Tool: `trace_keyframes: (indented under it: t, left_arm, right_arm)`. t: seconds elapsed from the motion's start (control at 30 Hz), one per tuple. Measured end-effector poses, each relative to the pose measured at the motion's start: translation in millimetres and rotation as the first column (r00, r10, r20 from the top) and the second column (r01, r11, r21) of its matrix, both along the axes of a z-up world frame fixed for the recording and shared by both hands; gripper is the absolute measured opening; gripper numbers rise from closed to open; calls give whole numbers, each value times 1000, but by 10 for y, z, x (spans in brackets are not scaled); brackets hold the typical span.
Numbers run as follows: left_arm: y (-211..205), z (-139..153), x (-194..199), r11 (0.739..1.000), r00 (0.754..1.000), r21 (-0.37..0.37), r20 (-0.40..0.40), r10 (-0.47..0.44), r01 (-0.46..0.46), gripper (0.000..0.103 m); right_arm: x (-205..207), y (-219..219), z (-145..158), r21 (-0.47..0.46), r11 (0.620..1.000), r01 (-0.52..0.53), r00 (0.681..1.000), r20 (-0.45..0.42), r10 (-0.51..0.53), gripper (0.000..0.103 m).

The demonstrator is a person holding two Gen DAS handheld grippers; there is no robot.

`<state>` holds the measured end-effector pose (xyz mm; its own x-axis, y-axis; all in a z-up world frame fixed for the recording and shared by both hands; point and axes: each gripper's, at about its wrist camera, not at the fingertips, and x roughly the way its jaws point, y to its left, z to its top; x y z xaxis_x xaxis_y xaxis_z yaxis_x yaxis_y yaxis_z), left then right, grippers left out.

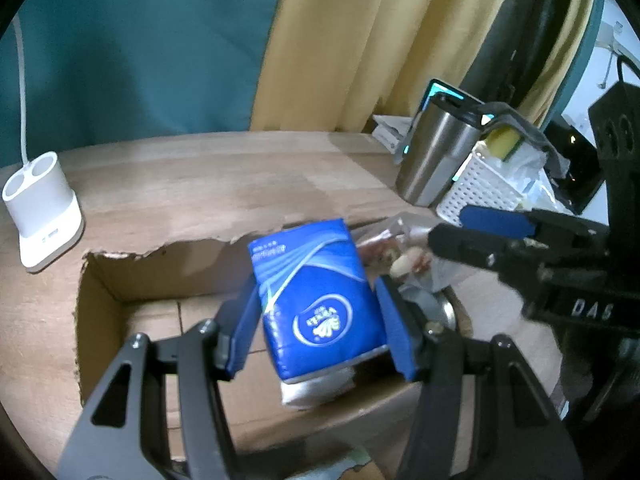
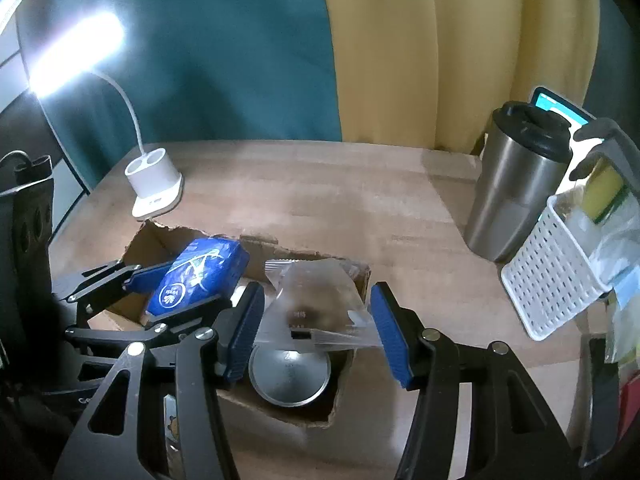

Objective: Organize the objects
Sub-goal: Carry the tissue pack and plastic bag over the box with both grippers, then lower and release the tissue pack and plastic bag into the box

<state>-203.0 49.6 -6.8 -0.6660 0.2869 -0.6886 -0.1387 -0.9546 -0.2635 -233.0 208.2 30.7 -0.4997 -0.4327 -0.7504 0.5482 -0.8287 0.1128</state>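
Two grippers work over one torn cardboard box [image 1: 100, 280] on the wooden table [image 1: 200, 176]. From the left wrist, the left gripper [image 1: 320, 324] has its blue pads pressed to either side of a blue tissue pack [image 1: 316, 300], held tilted above the box interior; whether the pack's lower end touches the box floor cannot be told. Just right of it the right gripper [image 1: 476, 236] reaches in over a clear snack bag [image 1: 404, 256]. From the right wrist, the right gripper [image 2: 316, 328] straddles that clear snack bag [image 2: 320, 300], jaws spread wide, with only the left pad near the plastic, so it is not clamped; a silver round tin [image 2: 290, 376] lies in the box beneath. The steel tumbler [image 2: 516, 188] and white basket [image 2: 556, 280] stand well apart at the right. The soft pack could slip or twist out if squeezed unevenly, and the two grippers, crowded in one box, could knock each other or tear the box's ragged wall.
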Motion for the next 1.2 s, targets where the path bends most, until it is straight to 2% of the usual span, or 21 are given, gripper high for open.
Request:
trace_keyframes:
  t: [0.5,1.03,1.2]
  left_arm:
    - [33,-95,21,1000,1000,-9,20,-3,3,58]
    - [-152,15,165,999,1000,41,-3,28,-28,58]
    - [-165,20,184,998,1000,51,-9,29,-28,58]
  right_arm:
    - [-4,-38,-214,18,999,-39,998,49,38,59]
    - [153,-220,-48,-3,991,-132,989,73,131,59]
    - [218,-260,73,-14,989,-149,988,48,150,59]
